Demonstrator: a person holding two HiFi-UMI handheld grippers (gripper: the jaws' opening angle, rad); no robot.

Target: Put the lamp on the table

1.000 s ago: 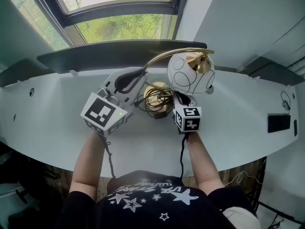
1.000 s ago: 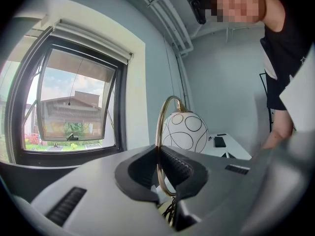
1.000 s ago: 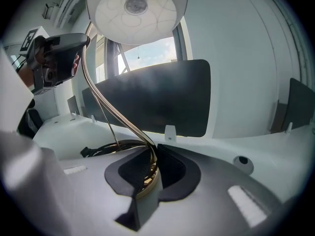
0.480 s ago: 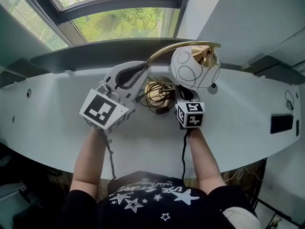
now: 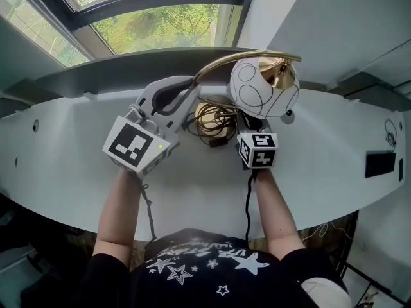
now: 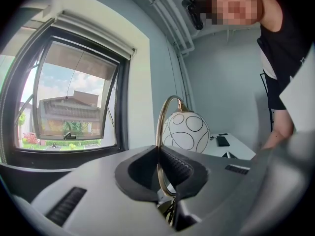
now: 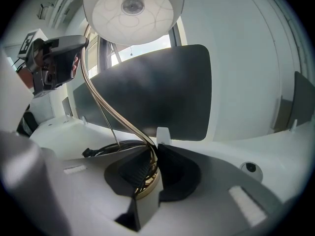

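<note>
Since the earlier frame the lamp [image 5: 260,88] and both tools sit a little higher in the head view, closer to the window [image 5: 160,24]; the white counter [image 5: 77,165] and the person's arms keep their places.

The left tool [image 5: 186,90], centre left of the frame, has its jaws nearly together on the thin gold stem [image 6: 158,146], which runs up between the pads. The right tool [image 7: 152,156], just below the shade in the head view, is closed narrow on the stem's lower end, right above the gold foot [image 7: 147,188]. The lamp stands upright over the middle of the counter's far edge. Whether its foot already rests on the surface I cannot tell; it looks at or just above it.

To finish the set-down well, I would bring both tools down together and keep the stem vertical, since the heavy globe hangs off to 1 side and will want to tip the lamp. The coiled cord [image 5: 215,124] lies around the foot and could get trapped under it, leaving the lamp rocking. Opening the right tool first, with the left steadying the stem, seems safest.

No container shows; only the shade [image 7: 103,9] holds something, 1 bulb [image 7: 132,5] seen from beneath.
</note>
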